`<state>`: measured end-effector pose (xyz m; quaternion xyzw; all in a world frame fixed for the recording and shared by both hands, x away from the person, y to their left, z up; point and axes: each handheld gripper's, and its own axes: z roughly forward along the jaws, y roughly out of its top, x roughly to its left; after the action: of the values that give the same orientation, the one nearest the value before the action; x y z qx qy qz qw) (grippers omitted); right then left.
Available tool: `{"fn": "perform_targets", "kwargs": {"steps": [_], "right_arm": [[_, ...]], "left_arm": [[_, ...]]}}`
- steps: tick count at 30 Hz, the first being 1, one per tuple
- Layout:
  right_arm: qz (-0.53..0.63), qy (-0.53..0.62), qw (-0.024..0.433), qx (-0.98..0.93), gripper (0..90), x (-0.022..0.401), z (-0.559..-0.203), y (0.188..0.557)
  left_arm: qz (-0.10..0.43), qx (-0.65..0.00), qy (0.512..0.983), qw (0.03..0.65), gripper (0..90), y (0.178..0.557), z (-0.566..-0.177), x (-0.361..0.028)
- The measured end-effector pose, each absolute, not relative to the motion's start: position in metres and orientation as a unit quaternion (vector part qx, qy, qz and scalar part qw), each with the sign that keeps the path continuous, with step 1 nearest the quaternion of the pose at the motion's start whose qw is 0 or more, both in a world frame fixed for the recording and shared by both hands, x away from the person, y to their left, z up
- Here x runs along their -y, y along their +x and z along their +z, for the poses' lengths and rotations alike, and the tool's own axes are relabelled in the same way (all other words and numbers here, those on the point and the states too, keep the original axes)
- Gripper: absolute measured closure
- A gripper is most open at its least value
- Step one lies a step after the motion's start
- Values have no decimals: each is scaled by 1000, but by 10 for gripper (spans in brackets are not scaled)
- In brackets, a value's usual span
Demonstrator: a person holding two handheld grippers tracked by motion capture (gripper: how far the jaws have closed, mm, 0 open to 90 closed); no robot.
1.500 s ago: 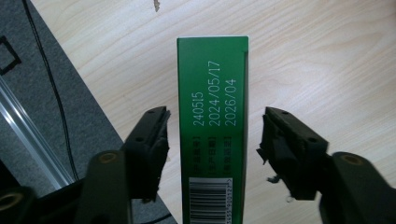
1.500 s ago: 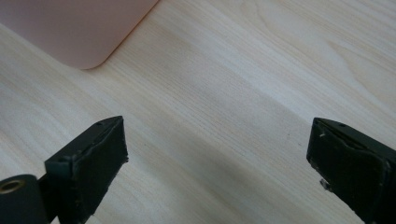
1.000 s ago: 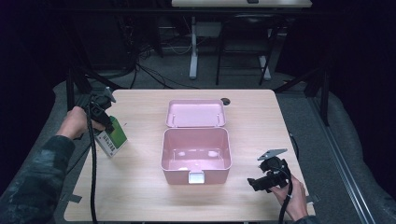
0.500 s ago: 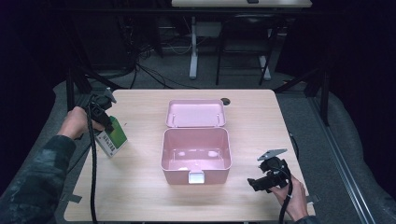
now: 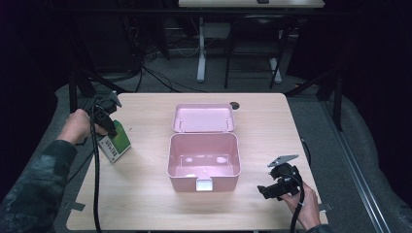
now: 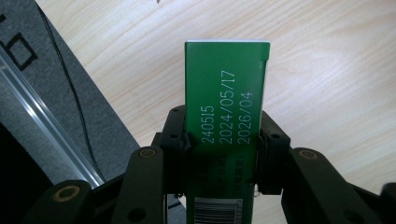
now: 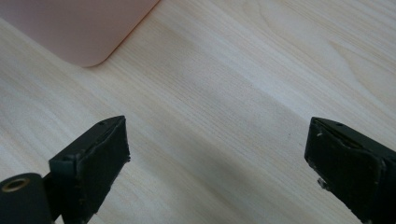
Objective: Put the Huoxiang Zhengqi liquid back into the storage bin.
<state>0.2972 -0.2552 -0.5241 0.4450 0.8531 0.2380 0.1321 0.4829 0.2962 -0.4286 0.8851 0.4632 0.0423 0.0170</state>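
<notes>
Closing these last moments, my left gripper now clamps the green cardboard carton at the left of the high view, on the pale wooden table. Grasp is done; next I judge a lift toward the open pink plastic box at centre. My right gripper rests spread, holding nothing, at lower right

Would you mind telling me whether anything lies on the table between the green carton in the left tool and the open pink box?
Nothing visible does. The left tool is shut on the green carton, and only bare table lies between it and the open pink box, whose lid is folded back.
</notes>
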Motion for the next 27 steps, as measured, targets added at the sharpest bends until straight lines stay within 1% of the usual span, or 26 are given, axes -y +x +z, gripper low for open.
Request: {"fn": "perform_targets", "kwargs": {"steps": [13, 17, 27], "right_arm": [[238, 443, 128, -855, 57, 254, -525, 297], [232, 441, 131, -857, 57, 254, -526, 297], [232, 440, 130, -858, 57, 254, -526, 297]], "left_arm": [[48, -431, 901, 15, 630, 469, -414, -286], [56, -420, 905, 27, 630, 463, -401, -281], [68, -399, 914, 30, 630, 452, -374, -270]]}}
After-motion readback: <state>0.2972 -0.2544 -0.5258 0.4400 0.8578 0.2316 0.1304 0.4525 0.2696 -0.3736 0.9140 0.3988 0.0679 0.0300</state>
